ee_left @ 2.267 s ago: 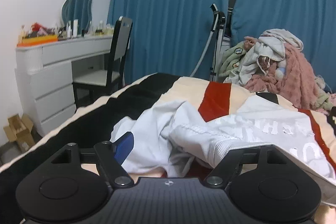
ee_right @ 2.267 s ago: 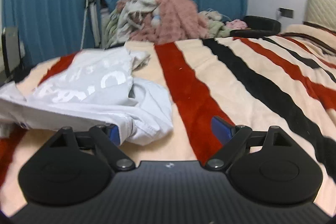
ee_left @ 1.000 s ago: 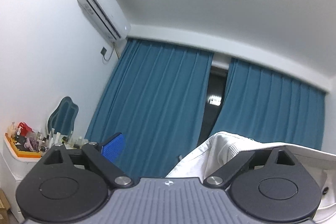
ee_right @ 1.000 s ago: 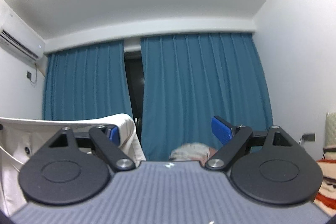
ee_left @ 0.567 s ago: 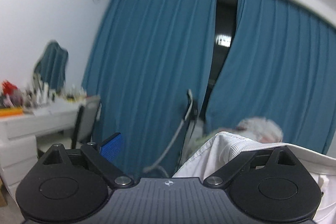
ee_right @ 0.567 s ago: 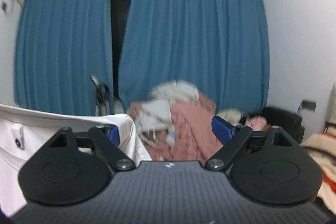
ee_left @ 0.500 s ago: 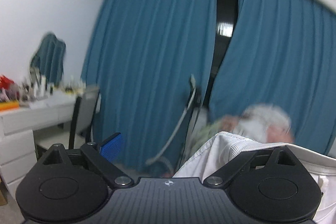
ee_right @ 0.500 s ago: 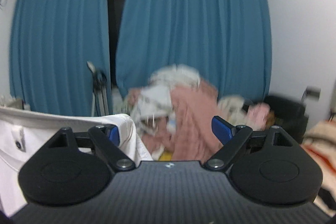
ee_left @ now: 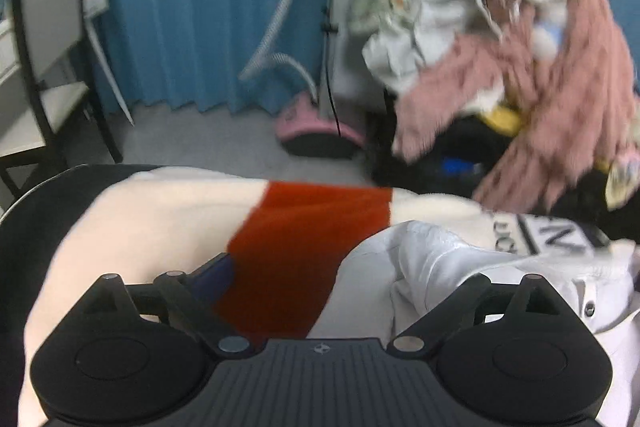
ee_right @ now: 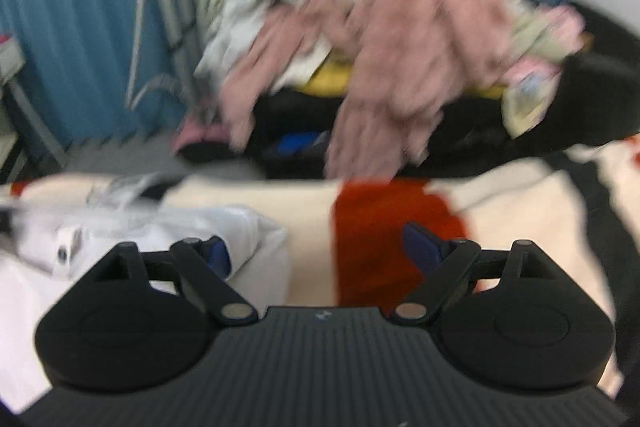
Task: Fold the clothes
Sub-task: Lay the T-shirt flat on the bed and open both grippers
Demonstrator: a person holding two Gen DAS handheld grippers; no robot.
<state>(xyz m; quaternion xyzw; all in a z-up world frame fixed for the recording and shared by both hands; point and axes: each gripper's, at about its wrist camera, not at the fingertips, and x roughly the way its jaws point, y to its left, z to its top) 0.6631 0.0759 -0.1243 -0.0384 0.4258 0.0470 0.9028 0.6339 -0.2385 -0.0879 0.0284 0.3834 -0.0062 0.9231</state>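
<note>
A white garment with black lettering lies on the striped bed. In the left wrist view the white garment [ee_left: 472,267] covers my right finger. My left gripper [ee_left: 336,279] has its jaws wide apart, with the blue left pad [ee_left: 212,277] bare over the red stripe. In the right wrist view the garment [ee_right: 208,227] bunches around the left blue pad [ee_right: 216,251]. My right gripper [ee_right: 320,247] is also wide apart, its right pad [ee_right: 420,243] bare over the blanket.
The striped blanket [ee_left: 160,227] in cream, red and black ends at the foot of the bed. Beyond it is a heap of pink and white clothes [ee_left: 520,27], a garment steamer [ee_left: 320,67], blue curtains and a chair [ee_left: 44,47] at left.
Both grippers swung down from the ceiling and curtains to the foot of the bed, carrying the white garment down onto the blanket. Jaw spacing looks the same.
</note>
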